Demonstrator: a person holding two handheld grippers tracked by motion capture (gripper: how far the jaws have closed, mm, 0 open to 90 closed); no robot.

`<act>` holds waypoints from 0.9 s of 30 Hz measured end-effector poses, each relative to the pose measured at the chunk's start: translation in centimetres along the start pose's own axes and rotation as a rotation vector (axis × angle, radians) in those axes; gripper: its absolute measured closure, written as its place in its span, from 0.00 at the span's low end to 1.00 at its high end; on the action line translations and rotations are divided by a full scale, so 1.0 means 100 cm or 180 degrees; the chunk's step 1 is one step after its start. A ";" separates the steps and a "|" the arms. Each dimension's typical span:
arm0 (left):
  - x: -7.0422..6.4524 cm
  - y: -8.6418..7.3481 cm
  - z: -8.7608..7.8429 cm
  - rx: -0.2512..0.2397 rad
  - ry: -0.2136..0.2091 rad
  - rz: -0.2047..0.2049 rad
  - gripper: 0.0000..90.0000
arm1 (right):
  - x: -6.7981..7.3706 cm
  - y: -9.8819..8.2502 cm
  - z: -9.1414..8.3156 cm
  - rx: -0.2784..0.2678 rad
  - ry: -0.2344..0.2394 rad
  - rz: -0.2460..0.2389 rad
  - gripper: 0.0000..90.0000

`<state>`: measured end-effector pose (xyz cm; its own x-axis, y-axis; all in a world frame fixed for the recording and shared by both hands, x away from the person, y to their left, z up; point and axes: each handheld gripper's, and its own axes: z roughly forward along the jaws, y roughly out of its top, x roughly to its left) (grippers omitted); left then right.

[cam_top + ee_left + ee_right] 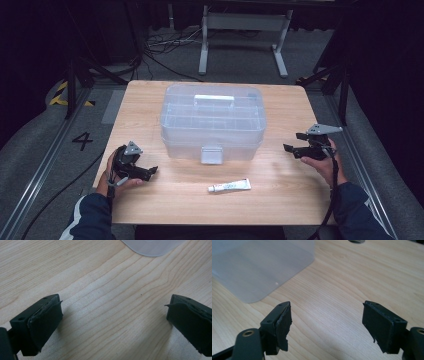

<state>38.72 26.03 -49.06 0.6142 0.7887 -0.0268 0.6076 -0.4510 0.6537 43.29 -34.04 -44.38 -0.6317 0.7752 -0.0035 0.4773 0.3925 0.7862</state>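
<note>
Grippers number two, one in each hand: the left gripper (145, 172) sits at the lower left of the high view, the right gripper (295, 145) at the middle right. Both have their jaws spread wide with nothing between them, bare wood showing in the gap in each gripper view. One clear plastic box (212, 122) with a white handle on its lid and a front latch stands at the centre of the table (145, 95), between the two grippers and apart from both. Its pale corner enters the top of the left gripper view (152, 247) and the upper left of the right gripper view (257, 267). One small white tube (230, 186) lies flat below the box, near the table's front edge, right of the left gripper and touching nothing. Beyond the table, at the top of the frame, one white metal stand (245, 37) rises from a grey floor strewn with cables (165, 45). Nothing lies between either gripper and the box or tube.
</note>
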 end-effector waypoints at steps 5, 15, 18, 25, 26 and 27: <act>0.000 0.000 0.000 0.0003 0.0001 0.0003 0.00 | 0.009 0.010 -0.008 -0.0094 0.0002 -0.0094 0.28; 0.000 0.000 0.000 -0.0001 0.0008 -0.0004 0.00 | 0.023 0.031 -0.028 -0.0311 0.0125 -0.0257 0.29; -0.001 0.000 0.000 0.0002 0.0020 -0.0021 0.00 | 0.026 0.035 -0.031 -0.0370 0.0200 -0.0276 0.30; -0.002 0.000 0.000 0.0000 0.0045 -0.0051 0.00 | 0.035 0.053 -0.035 -0.0411 0.0210 -0.0450 0.31; -0.002 0.000 0.000 0.0000 0.0045 -0.0052 0.00 | 0.036 0.055 -0.036 -0.0417 0.0209 -0.0484 0.31; -0.002 0.000 0.000 -0.0003 0.0048 -0.0052 0.00 | 0.038 0.063 -0.040 -0.0475 0.0236 -0.0491 0.32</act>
<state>38.60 25.85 -49.06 0.5965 0.8022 -0.0261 0.6171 -0.4376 0.6540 41.44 -30.59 -36.96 -0.7361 0.6710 -0.0895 0.2794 0.4216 0.8627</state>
